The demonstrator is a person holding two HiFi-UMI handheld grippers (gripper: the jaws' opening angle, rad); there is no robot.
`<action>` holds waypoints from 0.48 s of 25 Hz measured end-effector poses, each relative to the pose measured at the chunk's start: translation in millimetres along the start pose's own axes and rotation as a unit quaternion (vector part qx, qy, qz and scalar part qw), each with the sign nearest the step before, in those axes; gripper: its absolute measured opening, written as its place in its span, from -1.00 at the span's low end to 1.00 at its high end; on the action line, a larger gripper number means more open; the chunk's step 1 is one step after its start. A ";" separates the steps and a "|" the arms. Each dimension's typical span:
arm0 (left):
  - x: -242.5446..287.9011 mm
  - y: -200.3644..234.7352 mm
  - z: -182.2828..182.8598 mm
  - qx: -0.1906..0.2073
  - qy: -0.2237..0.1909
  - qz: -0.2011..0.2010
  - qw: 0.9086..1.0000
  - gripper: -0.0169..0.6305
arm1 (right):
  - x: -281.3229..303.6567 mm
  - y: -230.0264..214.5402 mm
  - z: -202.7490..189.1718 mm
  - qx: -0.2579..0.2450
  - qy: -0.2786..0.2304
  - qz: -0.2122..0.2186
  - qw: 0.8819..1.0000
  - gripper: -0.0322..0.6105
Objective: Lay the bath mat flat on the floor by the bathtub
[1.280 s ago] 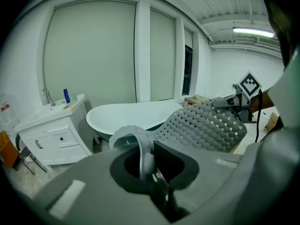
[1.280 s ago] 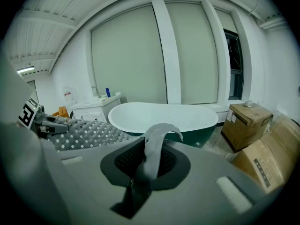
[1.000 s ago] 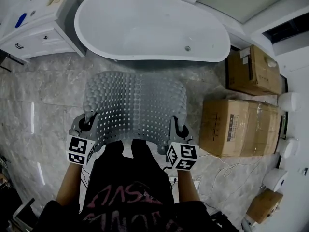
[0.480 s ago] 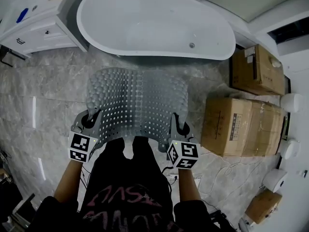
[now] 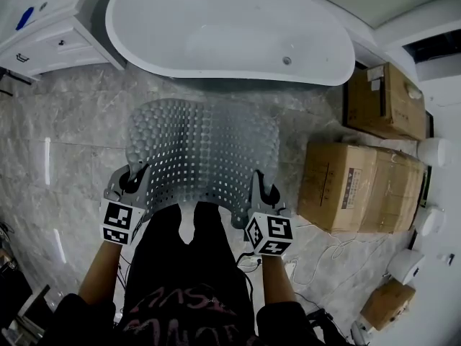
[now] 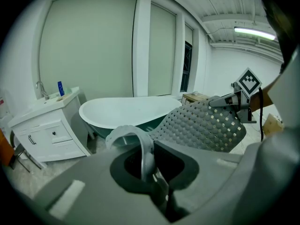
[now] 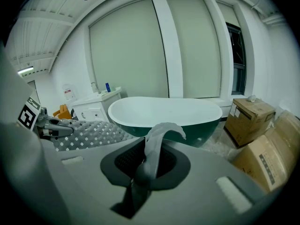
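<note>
A grey perforated bath mat (image 5: 202, 153) hangs spread between my two grippers above the marble floor, in front of the white bathtub (image 5: 223, 27). My left gripper (image 5: 134, 181) is shut on the mat's near left corner; the pinched edge curls up between the jaws (image 6: 133, 142). My right gripper (image 5: 261, 187) is shut on the near right corner, a fold of mat (image 7: 157, 144) standing up from its jaws. The mat's far edge droops toward the tub. In the left gripper view the mat (image 6: 201, 125) stretches across to the right gripper (image 6: 234, 100).
A white vanity cabinet (image 5: 43, 27) stands left of the tub. Cardboard boxes (image 5: 356, 186) sit on the floor at the right, another (image 5: 385, 99) behind them. White cables (image 5: 317, 265) lie near the boxes. The person's dark-clad body (image 5: 187, 280) fills the bottom centre.
The head view has shifted slightly; the mat and both grippers sit a little lower in the frame. Both grips are unchanged.
</note>
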State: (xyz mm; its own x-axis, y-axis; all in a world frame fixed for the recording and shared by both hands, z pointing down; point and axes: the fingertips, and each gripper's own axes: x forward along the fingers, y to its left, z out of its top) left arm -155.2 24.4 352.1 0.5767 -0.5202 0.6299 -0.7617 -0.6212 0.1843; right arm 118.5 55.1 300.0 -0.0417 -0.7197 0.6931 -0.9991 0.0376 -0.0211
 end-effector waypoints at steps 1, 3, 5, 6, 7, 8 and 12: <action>3.1 0.2 -3.1 -0.002 0.002 0.000 1.000 -0.87 | 2.8 -0.3 -1.7 0.001 0.001 0.000 1.000 -0.72; 8.1 -1.1 -8.4 0.001 0.004 -0.003 1.000 -0.87 | 7.5 -0.5 -6.4 0.004 0.003 0.001 1.000 -0.72; 12.6 -1.1 -13.2 0.000 0.007 -0.006 1.000 -0.86 | 11.6 -0.1 -11.6 0.006 0.008 0.002 1.000 -0.72; 14.9 -0.5 -16.6 -0.009 0.013 -0.007 1.000 -0.87 | 14.2 -0.2 -13.3 0.006 0.009 0.003 1.000 -0.73; 17.3 0.2 -20.0 -0.022 0.020 -0.008 1.000 -0.87 | 17.1 -0.5 -14.5 0.006 0.010 0.003 1.000 -0.73; 19.6 0.9 -22.2 -0.033 0.023 -0.008 0.999 -0.87 | 19.7 -0.8 -15.8 0.009 0.010 0.002 1.000 -0.73; 28.5 3.9 -32.0 -0.052 0.029 -0.004 0.998 -0.87 | 29.8 -2.4 -24.2 0.018 0.013 -0.001 1.000 -0.73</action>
State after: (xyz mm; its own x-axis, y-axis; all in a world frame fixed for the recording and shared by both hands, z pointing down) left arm -151.2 25.8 394.9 0.5668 -0.4797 0.6698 -0.7859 -0.5587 0.2649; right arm 119.9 50.3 338.2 -0.0391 -0.7017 0.7114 -0.9989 0.0105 -0.0446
